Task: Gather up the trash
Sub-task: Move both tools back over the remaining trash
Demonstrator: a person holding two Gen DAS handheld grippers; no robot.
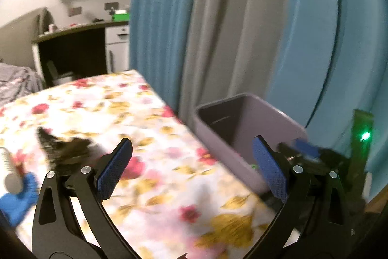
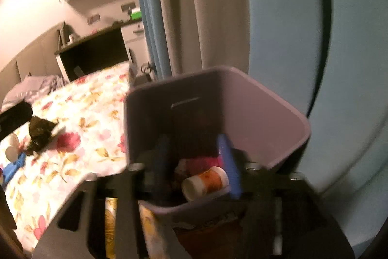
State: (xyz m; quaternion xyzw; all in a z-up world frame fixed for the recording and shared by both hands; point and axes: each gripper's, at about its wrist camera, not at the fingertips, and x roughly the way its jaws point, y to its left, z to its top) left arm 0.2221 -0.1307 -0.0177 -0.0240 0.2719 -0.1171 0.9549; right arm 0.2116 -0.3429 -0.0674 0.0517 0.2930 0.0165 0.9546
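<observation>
A grey-purple trash bin (image 1: 271,118) (image 2: 262,111) stands beside the flowered bed (image 1: 145,128). My left gripper (image 1: 191,141) hangs wide open over the bed's edge with nothing between its blue pads. The right gripper (image 2: 194,157) is over the bin's mouth, jaws apart. A small white-and-orange bottle (image 2: 206,182) lies loose between its fingers inside the bin, on pink rubbish (image 2: 201,162). A dark crumpled wrapper (image 1: 65,149) (image 2: 40,135) lies on the bed, left of the left gripper. In the left wrist view the right gripper (image 1: 305,149) shows blurred over the bin.
A white cylinder (image 1: 11,176) and a blue object (image 1: 19,198) lie at the bed's left edge. Blue and grey curtains (image 1: 194,16) hang behind the bin. A dark desk with a white cabinet (image 1: 116,47) stands beyond the bed.
</observation>
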